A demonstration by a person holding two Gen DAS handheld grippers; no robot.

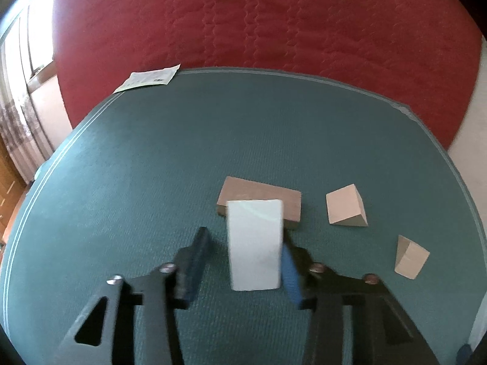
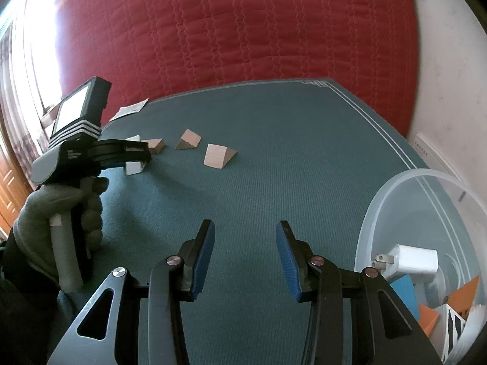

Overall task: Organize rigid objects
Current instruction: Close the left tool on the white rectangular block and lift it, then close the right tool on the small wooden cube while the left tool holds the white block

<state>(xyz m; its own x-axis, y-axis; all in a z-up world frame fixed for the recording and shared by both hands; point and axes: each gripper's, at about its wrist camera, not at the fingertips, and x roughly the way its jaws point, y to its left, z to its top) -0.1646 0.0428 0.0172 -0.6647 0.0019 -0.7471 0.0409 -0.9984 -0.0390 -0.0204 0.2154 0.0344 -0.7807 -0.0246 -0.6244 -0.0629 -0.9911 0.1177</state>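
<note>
A white rectangular block point(image 1: 254, 246) stands upright on the green mat between the fingers of my left gripper point(image 1: 246, 270), which is open; its right pad touches or nearly touches the block, the left pad is apart. Behind the block lies a flat brown block point(image 1: 261, 196). Two wooden wedges point(image 1: 345, 205) point(image 1: 411, 257) lie to the right. In the right wrist view my right gripper point(image 2: 245, 258) is open and empty above the mat, beside a clear plastic tub point(image 2: 426, 182). The left gripper point(image 2: 91, 149) shows there over the white block point(image 2: 134, 168).
The tub holds a white charger point(image 2: 414, 260), blue and orange pieces. Wooden wedges point(image 2: 219, 155) point(image 2: 188, 140) lie mid-mat. A paper leaflet point(image 1: 149, 78) lies at the mat's far left corner. A red quilt point(image 1: 274, 15) lies beyond the mat.
</note>
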